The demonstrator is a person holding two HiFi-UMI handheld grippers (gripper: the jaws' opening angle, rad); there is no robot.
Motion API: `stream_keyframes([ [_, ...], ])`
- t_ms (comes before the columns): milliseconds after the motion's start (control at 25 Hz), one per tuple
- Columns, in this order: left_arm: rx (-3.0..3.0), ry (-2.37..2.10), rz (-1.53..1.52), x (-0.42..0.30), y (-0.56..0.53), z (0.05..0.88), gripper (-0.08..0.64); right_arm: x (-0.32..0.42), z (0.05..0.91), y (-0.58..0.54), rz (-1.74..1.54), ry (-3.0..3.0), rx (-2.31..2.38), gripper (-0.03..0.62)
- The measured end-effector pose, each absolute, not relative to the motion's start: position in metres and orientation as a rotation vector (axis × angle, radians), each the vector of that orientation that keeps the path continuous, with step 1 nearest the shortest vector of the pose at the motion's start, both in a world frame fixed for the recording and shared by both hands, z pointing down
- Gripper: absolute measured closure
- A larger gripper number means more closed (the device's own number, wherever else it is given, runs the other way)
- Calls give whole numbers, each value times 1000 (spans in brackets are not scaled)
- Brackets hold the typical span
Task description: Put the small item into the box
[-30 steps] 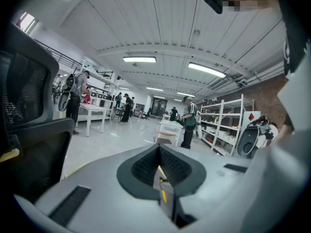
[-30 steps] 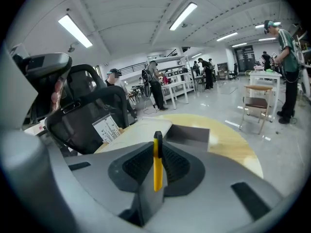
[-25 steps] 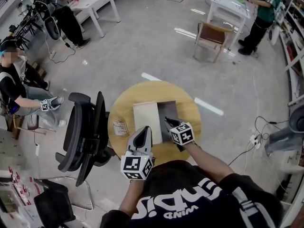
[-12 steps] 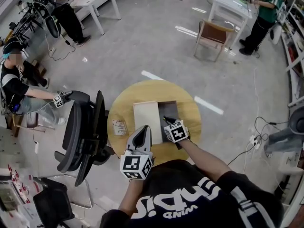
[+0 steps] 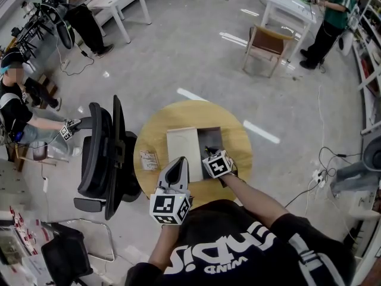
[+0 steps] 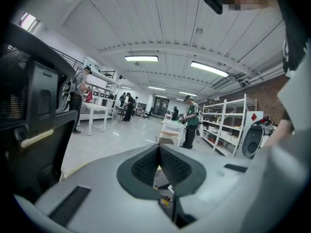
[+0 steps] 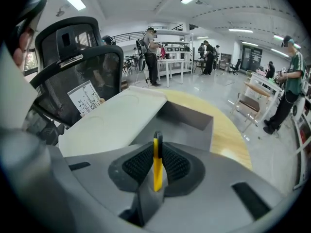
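Observation:
A grey box (image 5: 211,140) stands open on the round wooden table (image 5: 238,137), its pale lid (image 5: 184,145) folded out to the left. My right gripper (image 5: 209,153) hangs at the box's near edge, shut on a thin yellow item with a black tip (image 7: 156,163). The right gripper view looks past that item into the box's grey hollow (image 7: 187,121), with the lid (image 7: 114,116) on its left. My left gripper (image 5: 180,161) is held over the table's near rim, beside the lid. Its jaws (image 6: 159,165) are pressed together with nothing between them.
A small printed card (image 5: 149,159) lies on the table's left side. A black office chair (image 5: 106,154) stands close against the table's left rim. A seated person (image 5: 18,109) is farther left. A wooden chair (image 5: 265,47) and white tables stand beyond.
My right gripper has shifted a little left and closer to the box, still holding the yellow item. The black office chair has turned and moved. The left gripper has barely moved.

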State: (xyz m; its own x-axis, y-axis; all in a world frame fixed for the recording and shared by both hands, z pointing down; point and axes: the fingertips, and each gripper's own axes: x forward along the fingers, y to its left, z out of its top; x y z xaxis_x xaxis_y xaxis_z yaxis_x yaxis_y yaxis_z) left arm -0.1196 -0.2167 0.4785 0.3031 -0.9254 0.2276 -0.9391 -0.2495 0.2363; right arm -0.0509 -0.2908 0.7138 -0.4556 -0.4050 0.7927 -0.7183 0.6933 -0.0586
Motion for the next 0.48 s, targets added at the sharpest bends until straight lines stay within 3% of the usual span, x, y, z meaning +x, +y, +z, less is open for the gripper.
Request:
stream_keyframes([
  [480,2250,-1683,56,-123,-213,477,551,-53,717,-288,477,-2059,855,545],
])
